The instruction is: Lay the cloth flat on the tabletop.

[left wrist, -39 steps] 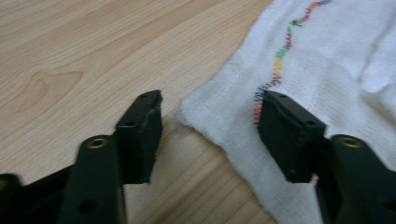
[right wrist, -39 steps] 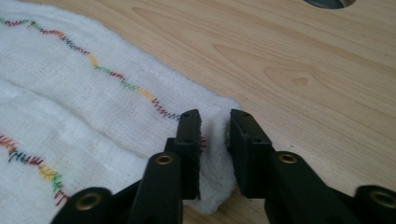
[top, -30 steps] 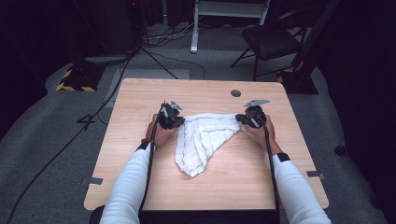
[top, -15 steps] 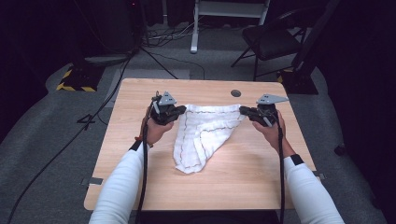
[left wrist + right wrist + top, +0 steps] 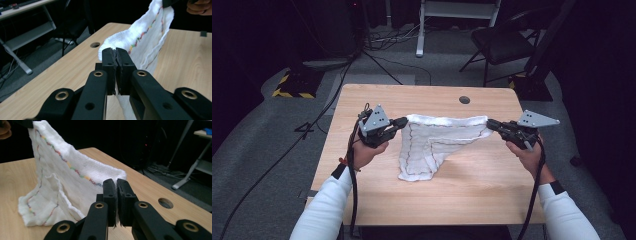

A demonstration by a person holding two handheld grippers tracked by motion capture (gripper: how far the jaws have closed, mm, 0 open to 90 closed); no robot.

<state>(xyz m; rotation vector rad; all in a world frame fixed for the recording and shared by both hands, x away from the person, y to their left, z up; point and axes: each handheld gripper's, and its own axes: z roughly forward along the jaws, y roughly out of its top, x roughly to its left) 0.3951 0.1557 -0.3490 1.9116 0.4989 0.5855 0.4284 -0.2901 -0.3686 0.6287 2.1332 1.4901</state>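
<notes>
A white cloth with a coloured stitched border hangs stretched between my two grippers above the wooden table. My left gripper is shut on the cloth's left top corner, and my right gripper is shut on its right top corner. The cloth's lower part droops to a point that rests on the table. In the left gripper view the jaws pinch the cloth edge. In the right gripper view the jaws clamp the cloth corner, and its far corner rises to the other gripper.
A round cable hole sits near the table's far edge. Beyond the table stand a black chair, a white desk frame and cables on the grey floor.
Both grippers have risen and moved apart, lifting the cloth's top edge off the table and pulling it taut. The cloth's lower part now hangs down to the table.
</notes>
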